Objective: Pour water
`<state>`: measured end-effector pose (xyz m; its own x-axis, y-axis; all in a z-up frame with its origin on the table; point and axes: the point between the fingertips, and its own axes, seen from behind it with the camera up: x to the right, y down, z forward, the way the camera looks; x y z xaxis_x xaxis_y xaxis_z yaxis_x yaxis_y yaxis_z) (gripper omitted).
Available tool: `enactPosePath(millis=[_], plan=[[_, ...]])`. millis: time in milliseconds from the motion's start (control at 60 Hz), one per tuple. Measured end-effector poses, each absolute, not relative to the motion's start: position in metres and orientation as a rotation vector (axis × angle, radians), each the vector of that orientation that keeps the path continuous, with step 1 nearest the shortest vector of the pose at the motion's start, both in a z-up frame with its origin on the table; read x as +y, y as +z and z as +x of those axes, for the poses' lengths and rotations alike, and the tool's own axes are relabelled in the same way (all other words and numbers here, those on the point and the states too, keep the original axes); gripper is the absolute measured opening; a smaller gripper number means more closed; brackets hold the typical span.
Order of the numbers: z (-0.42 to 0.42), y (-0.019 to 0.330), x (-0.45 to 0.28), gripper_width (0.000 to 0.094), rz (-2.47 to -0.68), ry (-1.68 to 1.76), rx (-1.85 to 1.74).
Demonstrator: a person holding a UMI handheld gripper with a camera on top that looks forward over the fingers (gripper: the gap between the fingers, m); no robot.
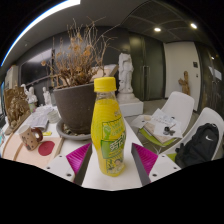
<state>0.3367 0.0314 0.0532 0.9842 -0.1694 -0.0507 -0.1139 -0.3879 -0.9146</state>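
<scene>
A yellow drink bottle [108, 125] with an orange cap and a green-and-yellow label stands upright on the white table [112, 181]. It stands between the fingers of my gripper [111, 160]. The magenta pad [79, 156] of the left finger lies close by the bottle's left side. The right pad [145, 158] stands a little apart from its right side, with a strip of table showing between. The fingers are open about the bottle, which rests on the table.
A dark pot with a dried plant [75, 100] stands just behind the bottle, to its left. A white statue [125, 72] is further back. A wooden tray with small items [28, 142] lies left. White chairs [183, 108] and a black object [200, 145] are right.
</scene>
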Motion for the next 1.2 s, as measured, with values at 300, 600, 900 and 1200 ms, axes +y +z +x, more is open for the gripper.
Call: enactPosePath(millis=[300, 600, 900, 1200], plan=[[0.345, 0.055, 0.057, 0.0358, -1.899, -0.111, 0.243], [0.352, 0.077, 0.062, 0.0263, -1.888, -0.27, 0.217], [0.306, 0.181, 0.076, 0.0263, -1.786, -0.677, -0.073], [0.203, 0.242, 0.114, 0.0262, -1.559, -1.269, -0.715]])
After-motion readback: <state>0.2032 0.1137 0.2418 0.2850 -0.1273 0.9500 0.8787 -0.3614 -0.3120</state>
